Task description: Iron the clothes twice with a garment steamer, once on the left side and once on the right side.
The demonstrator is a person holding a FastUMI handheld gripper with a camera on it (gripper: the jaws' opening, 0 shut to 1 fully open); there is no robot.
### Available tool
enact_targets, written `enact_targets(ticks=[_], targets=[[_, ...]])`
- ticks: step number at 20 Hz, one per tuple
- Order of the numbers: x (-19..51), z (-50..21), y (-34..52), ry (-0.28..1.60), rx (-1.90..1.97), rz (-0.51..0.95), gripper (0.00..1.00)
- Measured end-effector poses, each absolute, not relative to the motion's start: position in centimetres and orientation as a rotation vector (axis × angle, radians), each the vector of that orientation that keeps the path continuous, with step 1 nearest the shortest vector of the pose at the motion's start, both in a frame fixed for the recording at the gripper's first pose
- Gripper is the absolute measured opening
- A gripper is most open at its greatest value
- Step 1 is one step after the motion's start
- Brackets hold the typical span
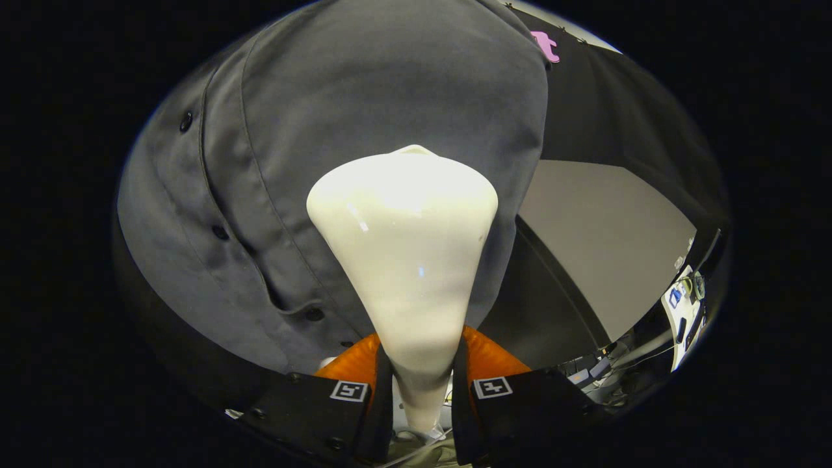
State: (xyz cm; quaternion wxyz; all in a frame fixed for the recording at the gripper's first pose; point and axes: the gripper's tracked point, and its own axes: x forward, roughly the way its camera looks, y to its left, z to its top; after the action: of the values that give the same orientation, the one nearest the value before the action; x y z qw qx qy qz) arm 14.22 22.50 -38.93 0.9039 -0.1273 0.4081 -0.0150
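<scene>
A white garment steamer head (403, 260) rises from between my fingers, narrow at its neck and widening to a broad top. My gripper (422, 390) is shut on the steamer's neck, one finger pressing each side. The wide top of the head rests against a hanging grey button-up shirt (364, 97), on the panel to the right of the button placket (221, 195). Several dark buttons run down that placket, left of the steamer. The steamer's face against the cloth is hidden from me.
To the right of the shirt hangs the booth's black cloth wall (624, 110), with a pale grey floor or panel (604, 240) below it. Cables and small devices (682, 305) lie at the lower right, beyond my right finger.
</scene>
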Motion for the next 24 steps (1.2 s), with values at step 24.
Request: enact_targets(ticks=[24], targets=[[7.5, -40.7, 22.9, 0.992, -0.239, -0.036, 0.45]])
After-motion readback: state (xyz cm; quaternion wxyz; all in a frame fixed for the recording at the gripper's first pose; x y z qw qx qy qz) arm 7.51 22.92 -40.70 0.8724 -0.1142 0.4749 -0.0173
